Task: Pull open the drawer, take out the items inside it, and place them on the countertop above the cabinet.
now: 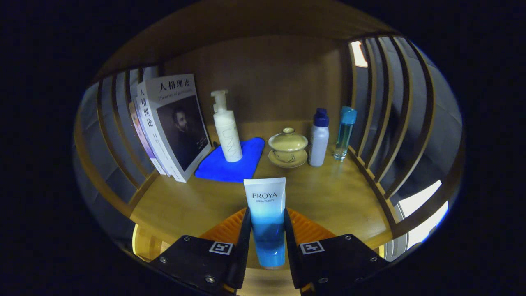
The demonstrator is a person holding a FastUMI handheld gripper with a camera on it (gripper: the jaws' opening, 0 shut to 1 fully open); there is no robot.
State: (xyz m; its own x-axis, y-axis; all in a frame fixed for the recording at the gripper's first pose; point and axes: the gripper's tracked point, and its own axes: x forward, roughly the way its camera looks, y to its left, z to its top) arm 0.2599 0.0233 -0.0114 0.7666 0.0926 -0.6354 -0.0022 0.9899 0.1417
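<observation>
My gripper (pixel 266 222) is shut on a blue-and-white squeeze tube (pixel 266 205), which stands upright between the two fingers with its flat white end up and its cap end down. Both fingers (pixel 245 230) press on its lower blue part. The tube hangs over the near part of the wooden countertop (pixel 328 197). The drawer is hidden from here.
On the countertop beyond the tube: leaning books (pixel 172 127), a white pump bottle (pixel 227 129) on a blue cloth (pixel 234 162), a lidded tea bowl on a saucer (pixel 288 146), a white bottle with a blue cap (pixel 319 137), a slim blue bottle (pixel 345 131). Slatted wooden sides (pixel 382 123) flank the shelf.
</observation>
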